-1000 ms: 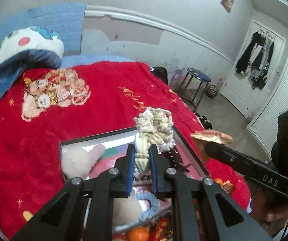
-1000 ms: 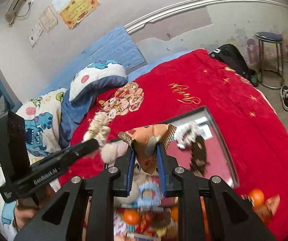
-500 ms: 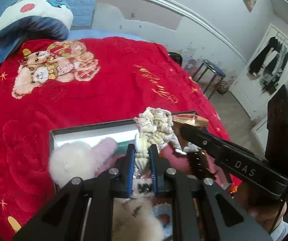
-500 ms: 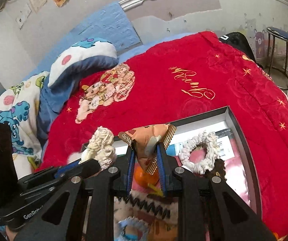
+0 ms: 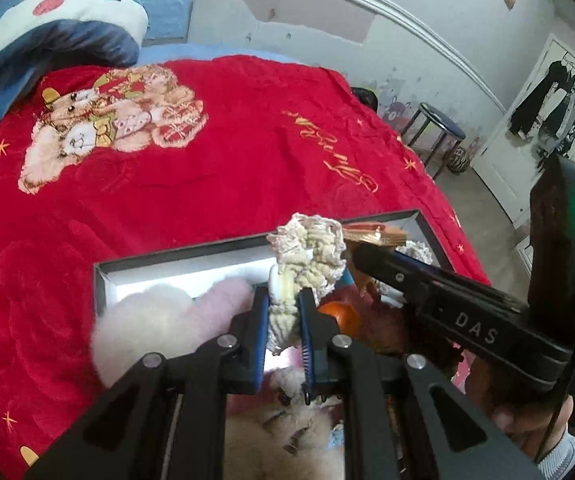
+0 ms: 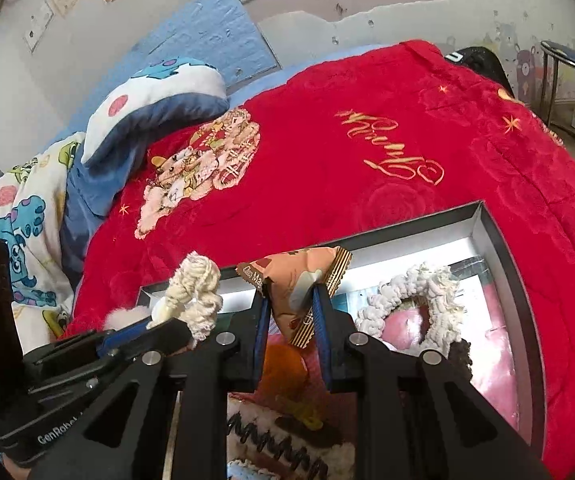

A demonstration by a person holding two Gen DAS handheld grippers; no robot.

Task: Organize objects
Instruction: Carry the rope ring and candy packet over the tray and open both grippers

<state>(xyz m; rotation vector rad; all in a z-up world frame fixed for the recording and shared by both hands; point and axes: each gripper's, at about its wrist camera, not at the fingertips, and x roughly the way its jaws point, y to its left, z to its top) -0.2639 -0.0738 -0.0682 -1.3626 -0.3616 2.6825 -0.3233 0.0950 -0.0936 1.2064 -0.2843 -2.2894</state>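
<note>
Snack packet [image 6: 301,292] upright in right jaws, cream scrunchie [image 5: 307,256] seemingly upright, left.

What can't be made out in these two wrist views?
- Left wrist view: the near part of the tray is hidden by the left gripper, shut on a cream scrunchie.
- Right wrist view: print on the snack packet in the right gripper is too small to read.
- Both views: the tray's near rim is cut off by the bottom edge.
</note>
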